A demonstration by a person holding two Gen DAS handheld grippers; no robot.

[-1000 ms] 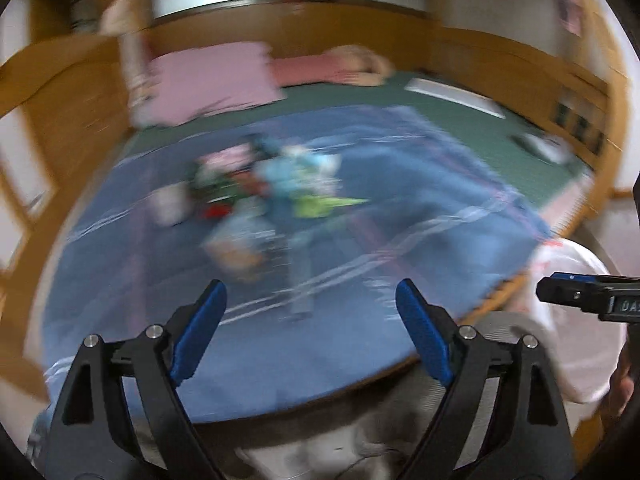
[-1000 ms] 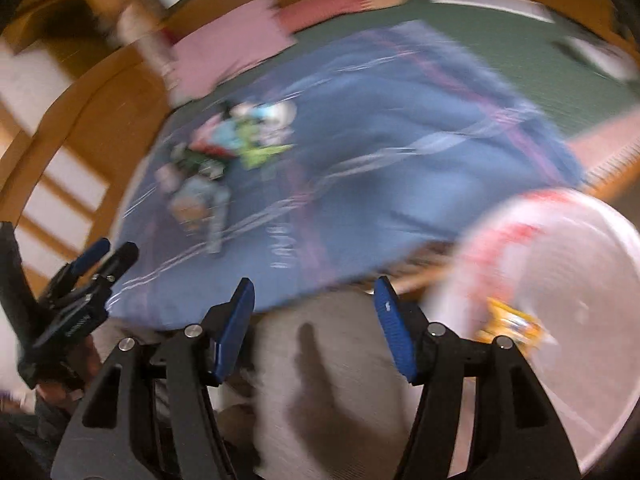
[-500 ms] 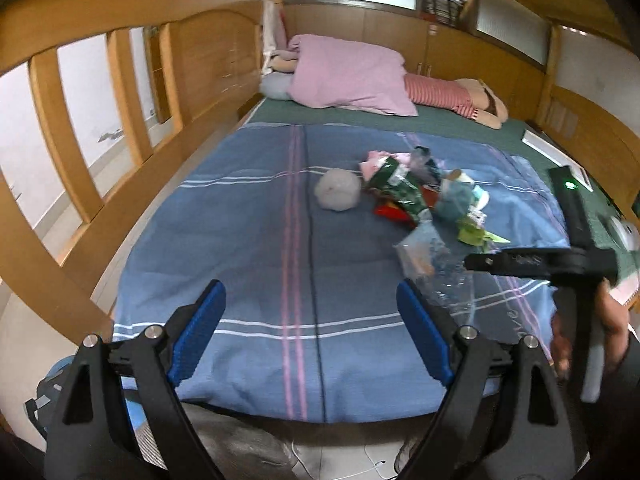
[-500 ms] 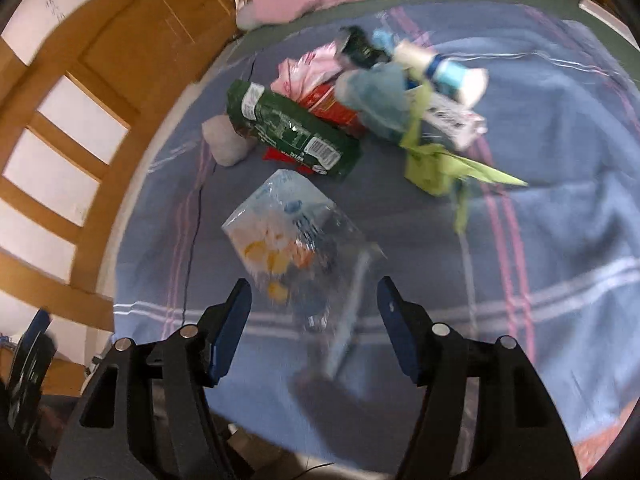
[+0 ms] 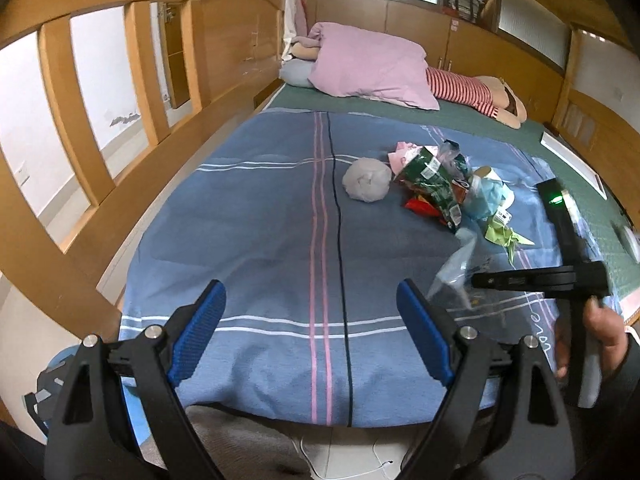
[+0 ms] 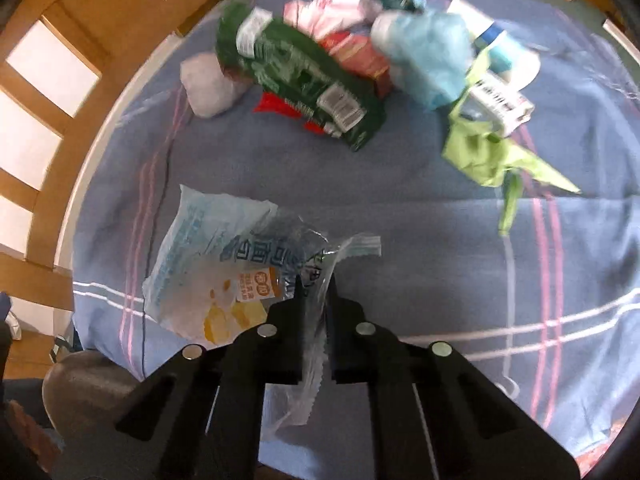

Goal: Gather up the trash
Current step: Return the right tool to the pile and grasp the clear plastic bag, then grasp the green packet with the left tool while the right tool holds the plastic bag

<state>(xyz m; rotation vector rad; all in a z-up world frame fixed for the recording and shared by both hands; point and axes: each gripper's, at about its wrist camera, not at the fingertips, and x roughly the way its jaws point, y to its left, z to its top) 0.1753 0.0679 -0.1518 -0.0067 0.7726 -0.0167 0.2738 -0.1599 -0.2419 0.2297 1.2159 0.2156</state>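
We see a clear bread bag (image 6: pixel 216 276), crumpled, pinched at one torn edge, nearest the blanket's (image 6: pixel 400 216) front edge. Farther back on the blanket sits the trash pile: green packet (image 6: pixel 304 80) lying on red wrapper (image 6: pixel 280 106), pale blue bag (image 6: pixel 428 56), lime paper (image 6: pixel 484 156), pink wrapper (image 6: pixel 320 16). White wad (image 6: pixel 206 84) lies just left of the pile.

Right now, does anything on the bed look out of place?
Yes: litter sits on the blue blanket: a green packet, a lime scrap and a tissue ball. The right tongs pinch a clear bag.
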